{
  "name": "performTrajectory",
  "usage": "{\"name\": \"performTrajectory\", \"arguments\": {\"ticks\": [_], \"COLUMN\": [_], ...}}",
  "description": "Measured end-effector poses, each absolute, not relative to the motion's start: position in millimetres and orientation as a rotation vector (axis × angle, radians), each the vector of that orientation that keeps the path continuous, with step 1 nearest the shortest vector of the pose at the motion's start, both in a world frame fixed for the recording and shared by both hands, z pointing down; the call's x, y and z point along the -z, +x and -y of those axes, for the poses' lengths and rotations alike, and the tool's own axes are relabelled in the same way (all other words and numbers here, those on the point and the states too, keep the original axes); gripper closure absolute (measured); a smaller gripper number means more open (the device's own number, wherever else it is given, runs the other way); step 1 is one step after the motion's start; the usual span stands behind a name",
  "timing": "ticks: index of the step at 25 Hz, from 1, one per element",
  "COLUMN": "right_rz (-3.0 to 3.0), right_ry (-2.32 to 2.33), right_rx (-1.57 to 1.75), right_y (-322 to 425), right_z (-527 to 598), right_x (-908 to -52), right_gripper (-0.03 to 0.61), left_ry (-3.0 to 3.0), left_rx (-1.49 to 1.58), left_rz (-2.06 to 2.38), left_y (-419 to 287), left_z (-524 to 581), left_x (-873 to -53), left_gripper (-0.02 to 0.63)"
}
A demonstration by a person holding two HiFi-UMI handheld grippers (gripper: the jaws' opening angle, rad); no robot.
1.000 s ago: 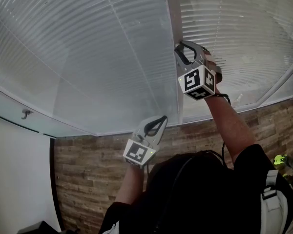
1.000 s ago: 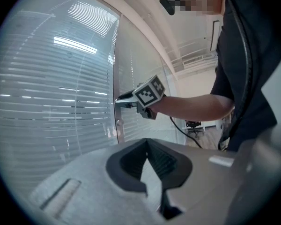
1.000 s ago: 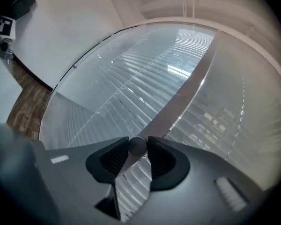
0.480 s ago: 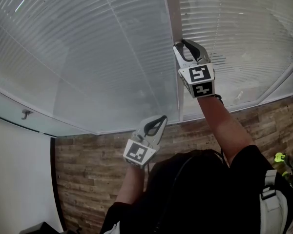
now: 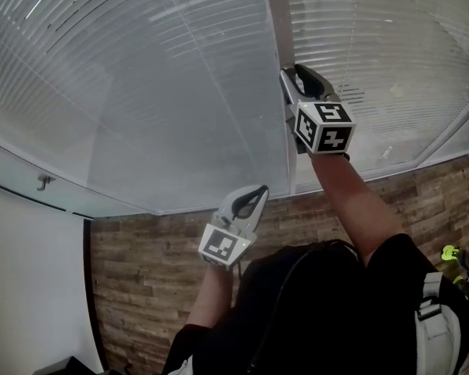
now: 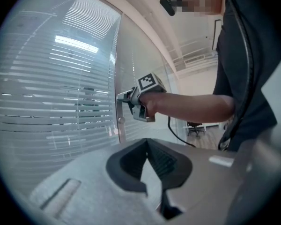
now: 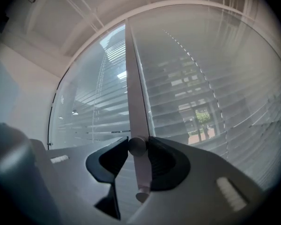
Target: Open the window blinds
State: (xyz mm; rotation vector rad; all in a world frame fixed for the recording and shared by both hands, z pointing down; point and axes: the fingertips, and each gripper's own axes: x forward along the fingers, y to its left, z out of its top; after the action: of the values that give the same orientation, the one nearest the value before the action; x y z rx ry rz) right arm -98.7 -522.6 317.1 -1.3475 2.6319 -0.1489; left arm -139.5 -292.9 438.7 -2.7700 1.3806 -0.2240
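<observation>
Pinching a small round knob [image 7: 137,146] with the right tool [image 5: 294,73], pressing one pad against each side of it, jaws standing partway closed around it. Gripping that knob on the pale upright post [image 5: 277,22] dividing two glass panes. Holding the right arm raised toward the window, with the tool's marker cube facing the head camera.

Holding the left tool [image 5: 258,190] lower and nearer the body, well apart from the knob and the post. Pointing it toward the window, jaws brought together at the tips and gripping nothing.

Looking at the blinds [image 5: 141,84] hanging behind the glass on both sides of the post and covering both panes. Seeing the slats lying level, stacked closely, with thin strips of light coming through between them. Making out a tree [image 7: 202,117] and parts of buildings through the gaps in the pane right of the post, in the right gripper view. Seeing only pale, hazy bands through the left pane. Looking down at a wood-grain floor [image 5: 141,280] below the window's lower edge.
</observation>
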Motion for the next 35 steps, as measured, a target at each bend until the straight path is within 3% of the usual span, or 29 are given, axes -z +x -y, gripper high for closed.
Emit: {"name": "performTrajectory", "arguments": {"ticks": [27, 32, 35], "right_rz": [-2.648, -2.763, -2.85], "right_ry": [-1.265, -1.31, -1.373], "right_rx": [0.169, 0.004, -0.203], "right_y": [-97, -94, -93], "right_z": [522, 514, 508], "right_x": [-314, -326, -327], "right_gripper": [0.434, 0.337, 0.33], "left_ry": [-2.762, -2.808, -2.837], "left_rx": [0.278, 0.238, 0.222], "left_rz": [-1.345, -1.257, -1.198], "left_y": [-146, -142, -142], "left_z": [285, 291, 292], "left_x": [-437, -439, -438], "left_gripper": [0.609, 0.609, 0.609]}}
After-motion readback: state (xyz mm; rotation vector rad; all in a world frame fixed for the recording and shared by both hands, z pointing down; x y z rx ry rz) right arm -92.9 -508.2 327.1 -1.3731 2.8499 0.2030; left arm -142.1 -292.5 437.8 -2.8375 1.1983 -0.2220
